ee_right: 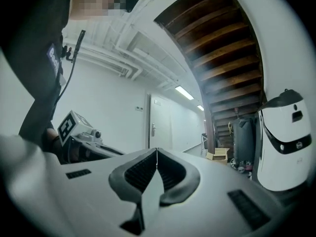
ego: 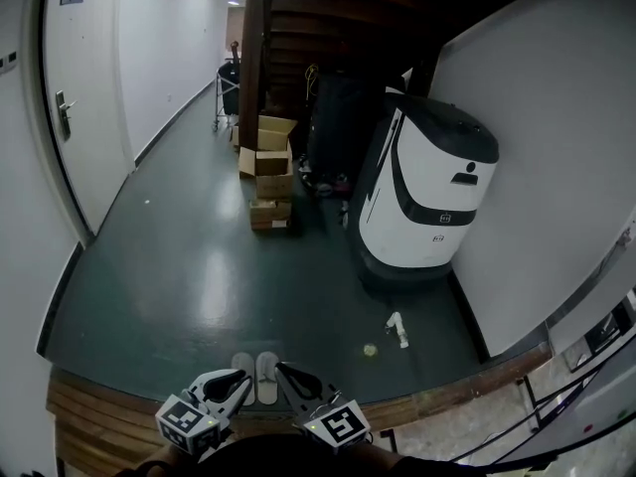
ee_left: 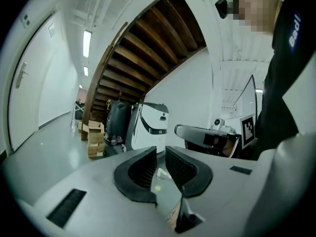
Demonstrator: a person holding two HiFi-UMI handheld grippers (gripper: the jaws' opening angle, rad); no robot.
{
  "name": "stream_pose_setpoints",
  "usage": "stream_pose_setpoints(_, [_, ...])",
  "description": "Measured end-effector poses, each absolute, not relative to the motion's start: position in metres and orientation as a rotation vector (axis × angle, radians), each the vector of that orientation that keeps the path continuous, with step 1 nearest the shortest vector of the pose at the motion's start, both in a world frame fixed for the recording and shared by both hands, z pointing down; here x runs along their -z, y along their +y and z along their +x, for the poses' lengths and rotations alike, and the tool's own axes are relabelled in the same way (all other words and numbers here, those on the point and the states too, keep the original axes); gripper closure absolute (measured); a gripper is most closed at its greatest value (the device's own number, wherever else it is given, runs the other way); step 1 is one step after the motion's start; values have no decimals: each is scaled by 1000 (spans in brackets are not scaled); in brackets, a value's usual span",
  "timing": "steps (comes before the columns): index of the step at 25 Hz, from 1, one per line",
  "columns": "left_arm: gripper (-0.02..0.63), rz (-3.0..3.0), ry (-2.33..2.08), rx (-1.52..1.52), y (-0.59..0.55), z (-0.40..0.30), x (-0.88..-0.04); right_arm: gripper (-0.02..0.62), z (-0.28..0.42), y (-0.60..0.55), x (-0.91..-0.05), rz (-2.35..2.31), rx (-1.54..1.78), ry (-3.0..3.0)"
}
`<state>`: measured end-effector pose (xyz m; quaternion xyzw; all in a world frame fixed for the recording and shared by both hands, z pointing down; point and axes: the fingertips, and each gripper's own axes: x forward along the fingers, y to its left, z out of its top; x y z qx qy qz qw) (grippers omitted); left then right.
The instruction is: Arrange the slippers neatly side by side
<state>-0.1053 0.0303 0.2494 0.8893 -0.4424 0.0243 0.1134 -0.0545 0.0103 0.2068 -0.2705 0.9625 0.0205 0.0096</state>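
your left gripper (ego: 235, 380) hangs with its jaws apart and nothing between them, and your right gripper (ego: 282, 370) is closed and empty. between their tips, down on the floor (ego: 179, 286), lie the slippers (ego: 256, 374), side by side, with their long axes parallel and pointing away from you. neither gripper looks nearer, and the pair seems tidy already.

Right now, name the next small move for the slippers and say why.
Probably none on the slippers: draw both grippers back and stop. The pair already lies side by side, aligned, on the dark floor. The left gripper has its jaws apart with nothing between them; the right gripper has its jaws together and empty.
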Motion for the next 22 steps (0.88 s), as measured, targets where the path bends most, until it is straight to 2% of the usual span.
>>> stream_pose_setpoints(1, [552, 2645, -1328, -45, 29, -105, -234, 597, -54, 9, -203, -852, -50, 3005])
stream_pose_setpoints(2, [598, 2679, -1357, -16, 28, -104, -220, 597, -55, 9, -201, -857, -41, 3009])
stream_pose_setpoints(3, [606, 2704, -1380, 12, 29, -102, -208, 597, -56, 11, -198, -858, -40, 3013])
stream_pose_setpoints(22, [606, 2663, -1430, 77, 42, -86, -219, 597, -50, 29, -229, -862, 70, 3094])
